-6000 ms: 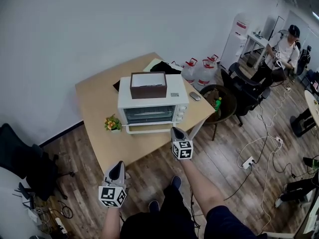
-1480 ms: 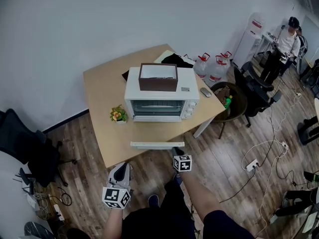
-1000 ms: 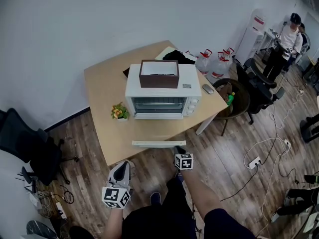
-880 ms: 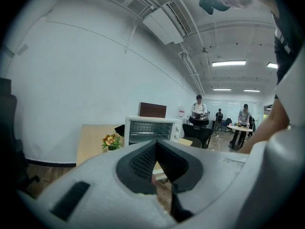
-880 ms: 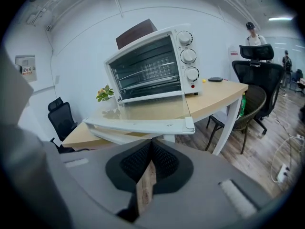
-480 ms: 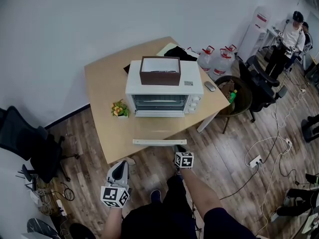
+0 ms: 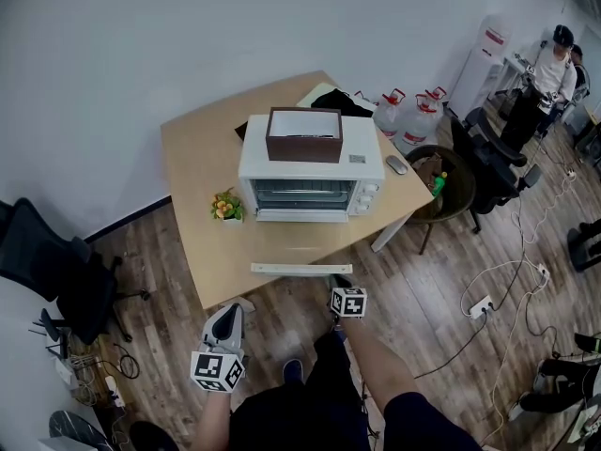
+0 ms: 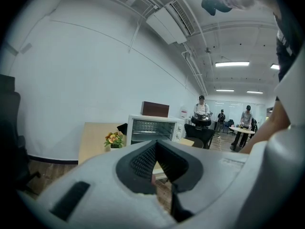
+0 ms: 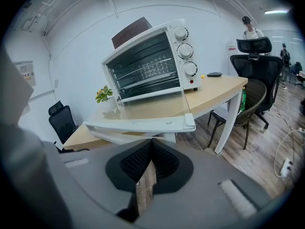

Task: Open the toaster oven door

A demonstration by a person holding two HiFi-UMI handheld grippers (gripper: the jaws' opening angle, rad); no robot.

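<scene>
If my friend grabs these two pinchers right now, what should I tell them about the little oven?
The left gripper is shut and empty, over the floor, off the table.
The right gripper is shut and empty, just short of the door handle, not touching it.
The toaster oven stands on the table, its glass door folded down flat.
Done: the door is open.
Left: probably nothing but drawing the grippers back.
</scene>
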